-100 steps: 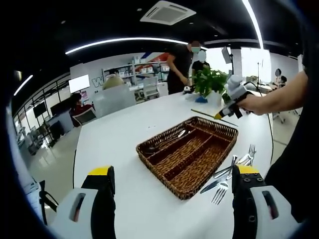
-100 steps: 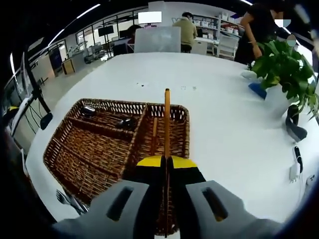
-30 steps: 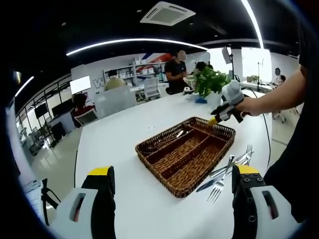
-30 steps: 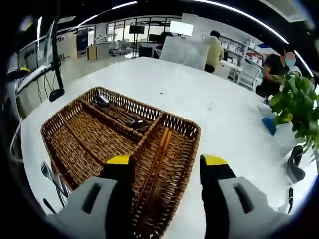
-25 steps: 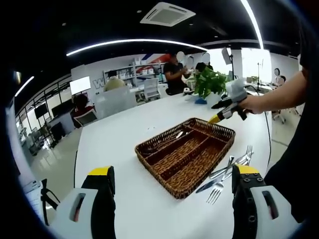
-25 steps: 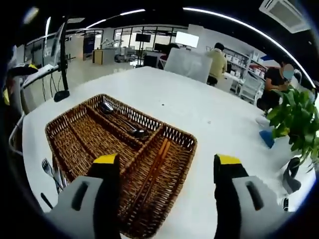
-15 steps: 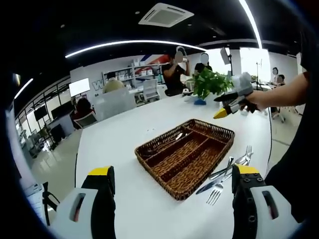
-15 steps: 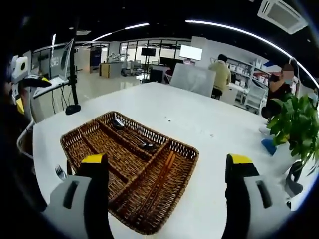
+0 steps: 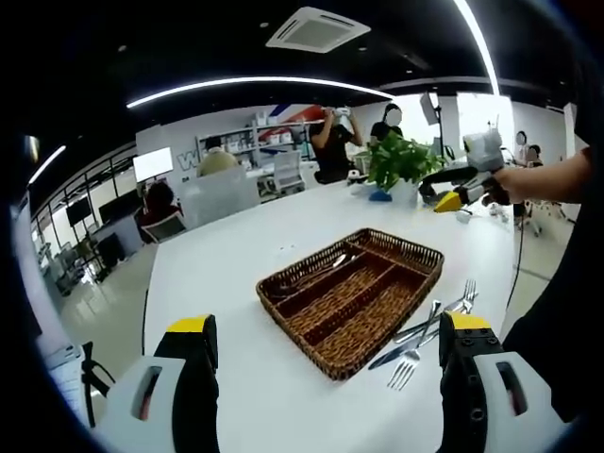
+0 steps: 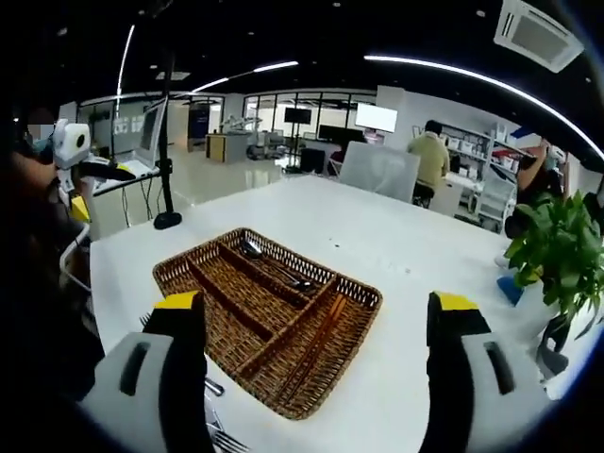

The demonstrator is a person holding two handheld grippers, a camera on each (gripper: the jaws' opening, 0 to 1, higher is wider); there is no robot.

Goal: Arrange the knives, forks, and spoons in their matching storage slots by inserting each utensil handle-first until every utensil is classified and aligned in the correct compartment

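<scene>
Inside wicker tray (image 10: 179, 274): spoons (image 10: 269, 264), chopsticks (image 10: 316, 340); both grippers' jaws apart, empty.

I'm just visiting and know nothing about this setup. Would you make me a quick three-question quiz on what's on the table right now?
1. True or false: the right tongs are holding a utensil.
2. What lies in the wicker tray's far compartment: A spoons, B forks, C nothing?
3. Fill in: the loose forks and knives lie on the white table, ____ the tray.

Key: 1 false, they are open and empty; 2 A; 3 beside.
</scene>
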